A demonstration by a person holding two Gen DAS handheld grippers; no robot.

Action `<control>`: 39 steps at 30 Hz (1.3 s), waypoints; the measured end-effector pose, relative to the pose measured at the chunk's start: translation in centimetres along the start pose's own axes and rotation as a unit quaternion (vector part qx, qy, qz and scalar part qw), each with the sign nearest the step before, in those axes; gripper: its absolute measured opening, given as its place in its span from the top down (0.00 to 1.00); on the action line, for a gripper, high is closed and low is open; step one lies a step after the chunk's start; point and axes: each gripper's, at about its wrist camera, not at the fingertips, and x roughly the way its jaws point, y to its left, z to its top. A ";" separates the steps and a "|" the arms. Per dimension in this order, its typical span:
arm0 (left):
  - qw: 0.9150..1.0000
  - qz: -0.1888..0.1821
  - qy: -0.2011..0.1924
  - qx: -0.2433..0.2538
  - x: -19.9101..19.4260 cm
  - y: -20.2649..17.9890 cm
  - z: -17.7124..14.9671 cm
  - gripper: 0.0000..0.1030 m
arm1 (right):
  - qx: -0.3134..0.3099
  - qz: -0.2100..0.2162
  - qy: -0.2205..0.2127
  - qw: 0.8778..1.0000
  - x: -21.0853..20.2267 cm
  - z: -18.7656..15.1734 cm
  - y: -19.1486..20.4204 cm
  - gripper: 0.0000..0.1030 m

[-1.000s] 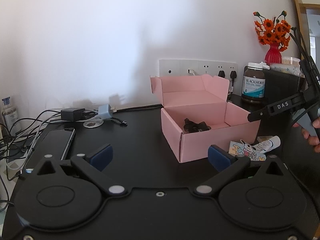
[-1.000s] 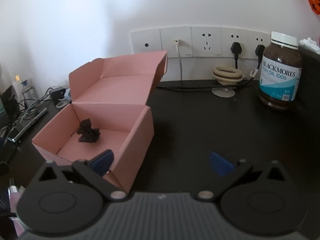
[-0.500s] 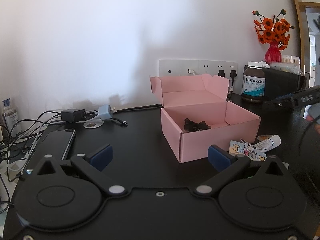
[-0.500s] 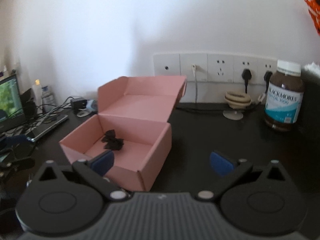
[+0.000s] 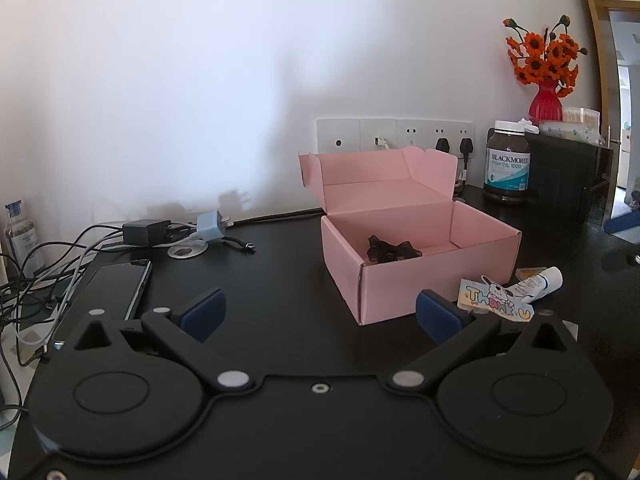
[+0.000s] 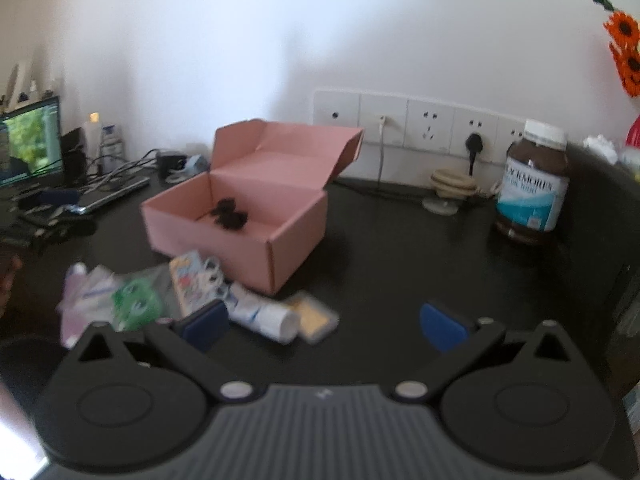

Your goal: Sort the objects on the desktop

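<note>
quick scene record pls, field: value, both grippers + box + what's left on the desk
left gripper: open, holds nothing
right gripper: open, holds nothing
pink box: lid open, upright on black desk
in box: one small black item
loose beside box: thank-you card, white tube, green packet
background: fish oil jar, phone

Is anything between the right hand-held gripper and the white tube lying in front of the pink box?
Nothing visible. The right hand-held gripper is open and empty, and the white tube lies just beyond its left finger, touching a yellow packet, near the pink box.
</note>
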 end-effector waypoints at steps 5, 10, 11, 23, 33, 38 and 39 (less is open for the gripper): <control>1.000 -0.001 0.000 -0.002 0.0 0.2 0.0 0.00 | -0.015 -0.009 0.016 1.000 -0.8 -1.7 0.4 0.01; 1.000 0.001 -0.001 0.002 0.0 0.2 0.0 0.00 | -0.033 -0.006 0.016 0.999 -0.7 -2.5 1.2 0.01; 1.000 0.001 -0.001 0.002 -0.1 0.2 0.0 0.00 | -0.038 -0.005 0.013 0.999 -0.6 -2.5 1.4 0.01; 1.000 -0.001 0.000 -0.004 -0.1 0.3 0.0 0.00 | -0.099 0.035 0.010 0.994 2.4 -0.1 3.4 0.32; 1.000 -0.004 0.001 -0.012 0.0 0.5 0.1 0.00 | -0.154 0.051 0.034 0.986 5.2 0.7 4.8 0.38; 1.000 -0.003 0.001 -0.010 0.1 0.5 0.1 0.00 | -0.160 0.053 0.037 0.985 6.2 0.6 5.0 0.38; 1.000 -0.003 0.001 -0.010 0.1 0.5 0.1 0.00 | -0.158 0.054 0.036 0.985 6.4 0.6 5.0 0.38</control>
